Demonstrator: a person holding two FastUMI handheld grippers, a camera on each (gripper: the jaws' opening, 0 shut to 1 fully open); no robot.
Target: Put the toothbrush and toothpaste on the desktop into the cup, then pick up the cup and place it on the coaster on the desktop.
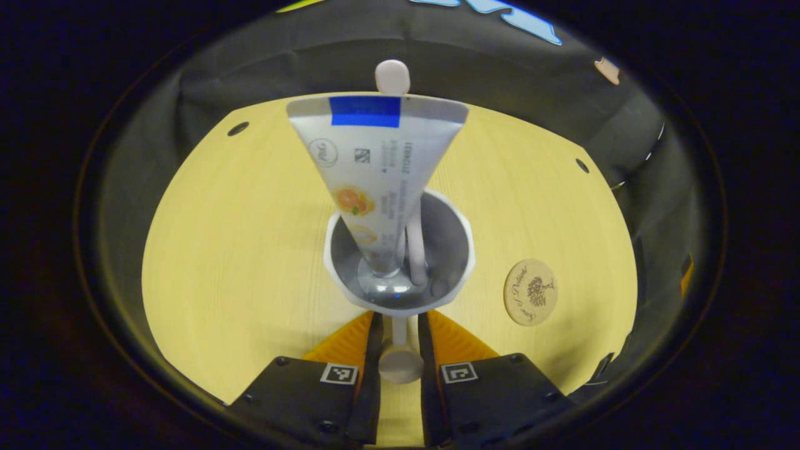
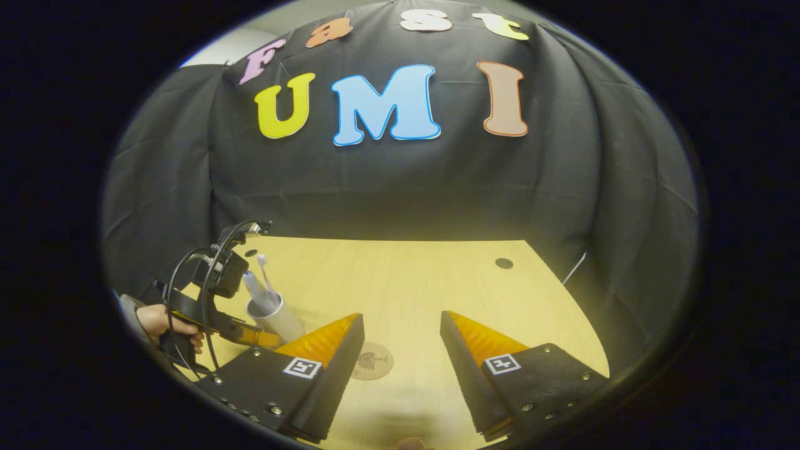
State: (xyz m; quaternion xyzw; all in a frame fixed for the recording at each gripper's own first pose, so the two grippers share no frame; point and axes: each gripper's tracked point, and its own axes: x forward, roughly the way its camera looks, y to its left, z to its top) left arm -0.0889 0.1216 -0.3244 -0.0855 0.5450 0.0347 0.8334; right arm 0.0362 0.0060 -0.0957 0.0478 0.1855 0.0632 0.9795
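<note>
In the left gripper view we find the cup (image 1: 400,256) directly ahead of the left gripper (image 1: 399,325), whose fingers are drawn close together and pinch the cup's handle (image 1: 400,359) between them. Inside the cup stands the toothpaste (image 1: 378,181), cap end down on the cup's floor and flat crimped end up. Beside it, to the right, the toothbrush (image 1: 414,250) stands in the same cup, its head (image 1: 392,76) showing above the tube's top edge. The coaster (image 1: 530,292) lies flat on the desktop (image 1: 250,250), near right of the cup and apart from it.

In the right gripper view we see the right gripper (image 2: 400,331) with its fingers spread wide and nothing between them, above the desktop. To the far left a hand (image 2: 164,324) holds the left gripper at the cup, with the coaster near it.
</note>
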